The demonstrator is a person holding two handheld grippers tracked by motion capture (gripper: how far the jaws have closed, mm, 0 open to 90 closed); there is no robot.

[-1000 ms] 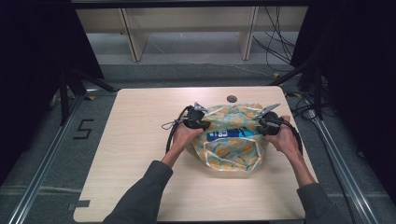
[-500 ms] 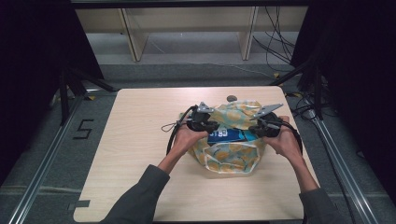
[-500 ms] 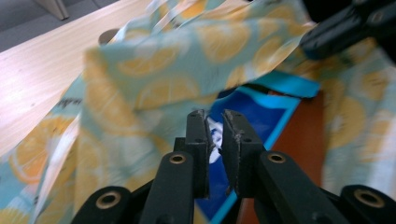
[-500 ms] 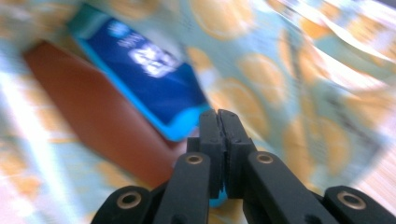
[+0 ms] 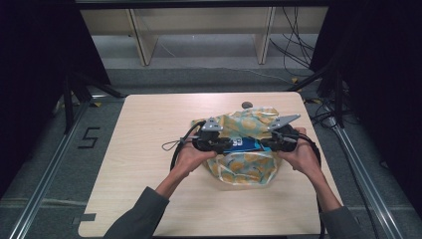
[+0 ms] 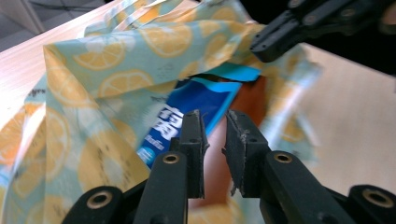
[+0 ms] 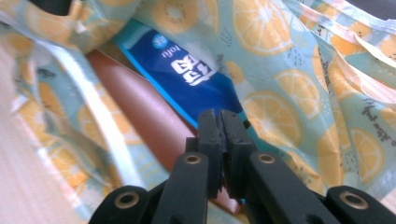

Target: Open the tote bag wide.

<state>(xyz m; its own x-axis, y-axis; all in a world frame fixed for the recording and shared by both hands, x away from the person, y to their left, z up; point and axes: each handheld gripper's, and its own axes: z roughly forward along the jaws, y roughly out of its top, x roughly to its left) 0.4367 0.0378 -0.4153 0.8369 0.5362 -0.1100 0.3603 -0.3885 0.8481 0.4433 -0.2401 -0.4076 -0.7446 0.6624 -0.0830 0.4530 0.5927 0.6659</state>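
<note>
A pale blue bag (image 5: 244,167) printed with orange slices lies on the wooden table (image 5: 149,164), its mouth facing up. Inside it a blue packet (image 5: 243,144) with white lettering rests against a brown item (image 7: 140,112). My left gripper (image 5: 225,144) is at the bag's left rim. In the left gripper view the bag (image 6: 93,70) and the packet (image 6: 187,112) sit behind my left gripper (image 6: 215,126), whose jaws stand a little apart with nothing between them. My right gripper (image 5: 267,144) is at the right rim, its jaws (image 7: 219,116) closed and seemingly pinching the bag's (image 7: 289,46) edge.
A small dark round object (image 5: 246,104) lies on the table just beyond the bag. A black cable loop (image 5: 174,149) trails left of the left hand. Bare tabletop stretches left and in front of the bag. Metal rails (image 5: 45,179) flank the table.
Both grippers have come closer to the person and slightly toward each other, and the bag's mouth has sunk with them.
</note>
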